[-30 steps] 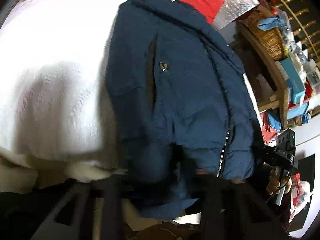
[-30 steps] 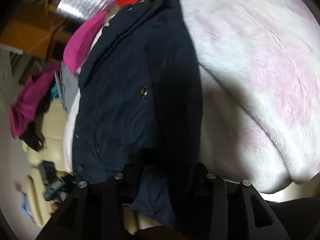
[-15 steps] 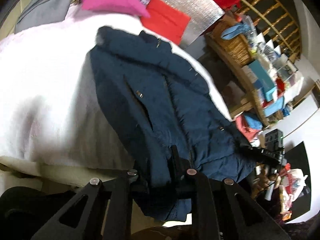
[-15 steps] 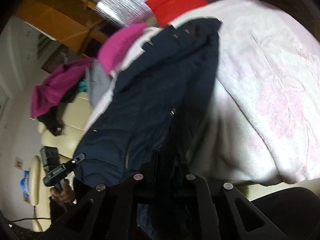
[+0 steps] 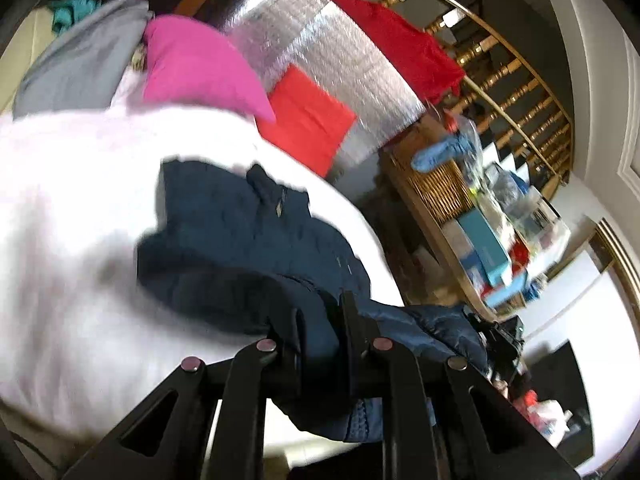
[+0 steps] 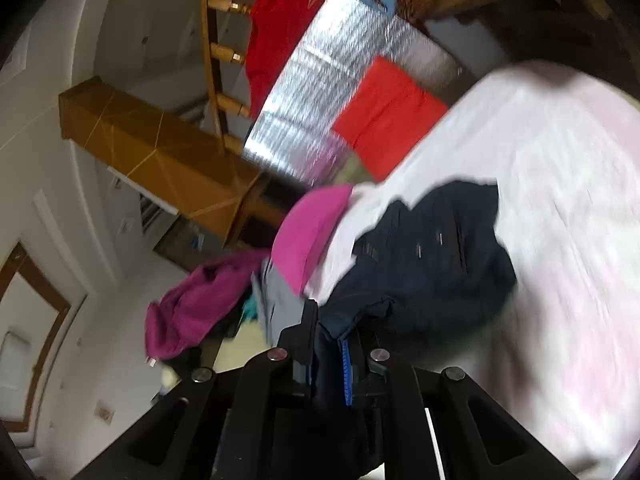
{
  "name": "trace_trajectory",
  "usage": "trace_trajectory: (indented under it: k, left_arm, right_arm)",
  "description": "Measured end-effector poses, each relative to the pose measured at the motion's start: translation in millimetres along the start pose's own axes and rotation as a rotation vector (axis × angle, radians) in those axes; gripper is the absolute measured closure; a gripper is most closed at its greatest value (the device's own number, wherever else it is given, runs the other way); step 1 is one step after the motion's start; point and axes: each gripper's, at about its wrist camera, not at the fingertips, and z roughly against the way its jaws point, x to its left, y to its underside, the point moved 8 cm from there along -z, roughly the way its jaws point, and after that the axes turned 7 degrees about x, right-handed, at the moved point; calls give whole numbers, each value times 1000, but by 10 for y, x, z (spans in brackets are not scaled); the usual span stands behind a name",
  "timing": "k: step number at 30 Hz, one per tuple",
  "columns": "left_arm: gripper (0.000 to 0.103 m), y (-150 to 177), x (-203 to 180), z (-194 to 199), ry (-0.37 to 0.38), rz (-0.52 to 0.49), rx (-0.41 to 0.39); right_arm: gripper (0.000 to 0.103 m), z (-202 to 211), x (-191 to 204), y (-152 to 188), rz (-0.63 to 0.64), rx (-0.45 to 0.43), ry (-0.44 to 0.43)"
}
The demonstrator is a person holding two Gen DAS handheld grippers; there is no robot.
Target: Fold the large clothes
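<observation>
A navy padded jacket (image 5: 248, 248) lies on a white fleece blanket (image 5: 72, 208), its near hem lifted off the blanket. My left gripper (image 5: 320, 320) is shut on that hem, navy cloth bunched between its black fingers (image 5: 352, 320). In the right wrist view the same jacket (image 6: 432, 256) runs from the blanket (image 6: 568, 208) to my right gripper (image 6: 332, 332), which is shut on another part of the hem beside a blue zipper edge. The right gripper's body (image 5: 500, 340) shows at the jacket's far corner in the left wrist view.
A pink garment (image 5: 192, 64), a grey one (image 5: 80, 60) and a red cloth (image 5: 308, 116) lie at the blanket's far end before a silver foil panel (image 5: 328, 64). A wooden shelf with a wicker basket (image 5: 436, 184) stands on the right. A magenta garment (image 6: 192, 304) hangs left.
Both grippers have risen and tilted up, lifting the jacket's near hem off the blanket. The jacket now looks shorter and bunched, and more of the room behind is in view.
</observation>
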Motion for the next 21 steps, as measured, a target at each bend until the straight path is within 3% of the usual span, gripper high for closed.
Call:
trace_trajectory:
  k: [5, 9, 15, 21]
  left_arm:
    - [87, -607, 273, -465, -39, 47, -93]
    - [87, -942, 620, -944, -87, 99, -119]
    - [87, -1307, 1165, -1609, -129, 188, -121]
    - [87, -1604, 1461, -2022, -163, 189, -124]
  right_arm:
    - [92, -661, -121, -536, -31, -96, 42]
    - [92, -1068, -408, -831, -81, -130, 77]
    - [92, -1790, -989, -1205, -144, -92, 167]
    - [92, -2255, -1245, -1493, -121, -82, 223]
